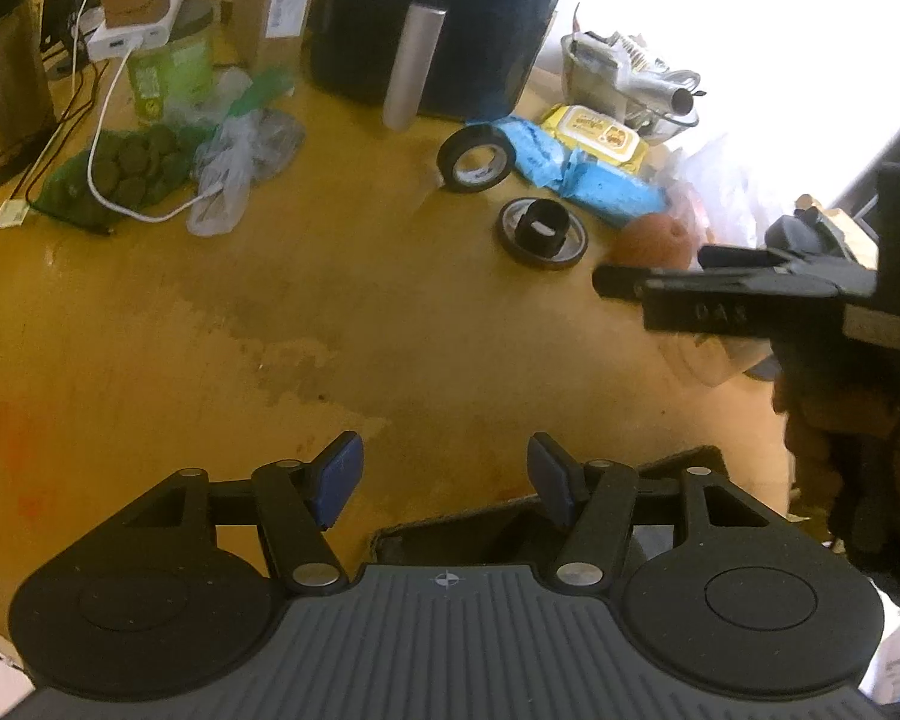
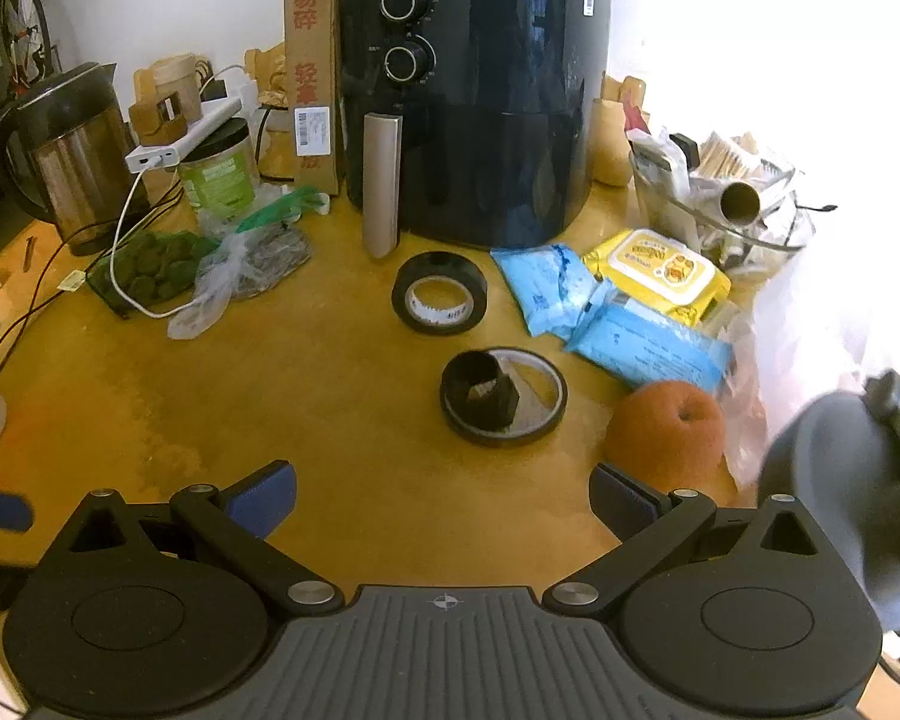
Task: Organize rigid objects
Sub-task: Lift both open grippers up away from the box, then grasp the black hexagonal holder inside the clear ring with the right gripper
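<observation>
- The left tool (image 1: 444, 483) hangs over a bare stretch of the yellow desk (image 1: 270, 312), its blue pads apart and nothing between them.
- The right tool (image 2: 444, 501) is released too, pads spread wide over the desk's near edge, gripping nothing.
- A black tape roll (image 2: 439, 293) lies flat toward the back of the desk, just in front of the black air fryer (image 2: 474, 102).
- Nearer the front edge sits a round black lid (image 2: 503, 397) with a raised hub, apart from the tape roll.
- An orange fruit (image 2: 666, 429) rests toward the right edge, touching the blue packets (image 2: 648, 348).
- A yellow wipes pack (image 2: 660, 270) lies behind them.
- A steel kettle (image 2: 72, 156) stands at the back-left corner.
</observation>
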The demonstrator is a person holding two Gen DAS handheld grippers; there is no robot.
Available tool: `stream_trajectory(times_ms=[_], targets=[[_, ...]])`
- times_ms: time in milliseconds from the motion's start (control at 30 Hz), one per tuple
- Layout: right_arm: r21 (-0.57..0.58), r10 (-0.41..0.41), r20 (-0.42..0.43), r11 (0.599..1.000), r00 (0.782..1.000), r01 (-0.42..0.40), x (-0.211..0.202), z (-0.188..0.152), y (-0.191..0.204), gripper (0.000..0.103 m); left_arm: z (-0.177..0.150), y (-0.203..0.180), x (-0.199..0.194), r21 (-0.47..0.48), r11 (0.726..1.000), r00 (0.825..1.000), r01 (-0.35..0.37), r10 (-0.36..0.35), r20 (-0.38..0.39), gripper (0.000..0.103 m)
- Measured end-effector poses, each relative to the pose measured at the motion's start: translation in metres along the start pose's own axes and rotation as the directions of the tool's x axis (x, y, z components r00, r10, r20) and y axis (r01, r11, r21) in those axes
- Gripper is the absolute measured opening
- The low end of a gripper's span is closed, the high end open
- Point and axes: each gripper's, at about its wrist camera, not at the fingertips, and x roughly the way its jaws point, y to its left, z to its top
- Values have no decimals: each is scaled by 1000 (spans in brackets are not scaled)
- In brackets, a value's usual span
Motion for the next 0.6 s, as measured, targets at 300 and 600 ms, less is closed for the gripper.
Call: stream_trajectory(times_ms=[300, 600], targets=[[-27, -27, -4, 999, 1000, 27, 40, 5, 0, 94, -10, 14, 1, -48, 999, 1000, -10, 9, -20, 60], [-92, -96, 0, 991, 995, 95, 74, 12, 7, 77, -14, 28, -2, -95, 995, 999, -27, 25, -20, 60]])
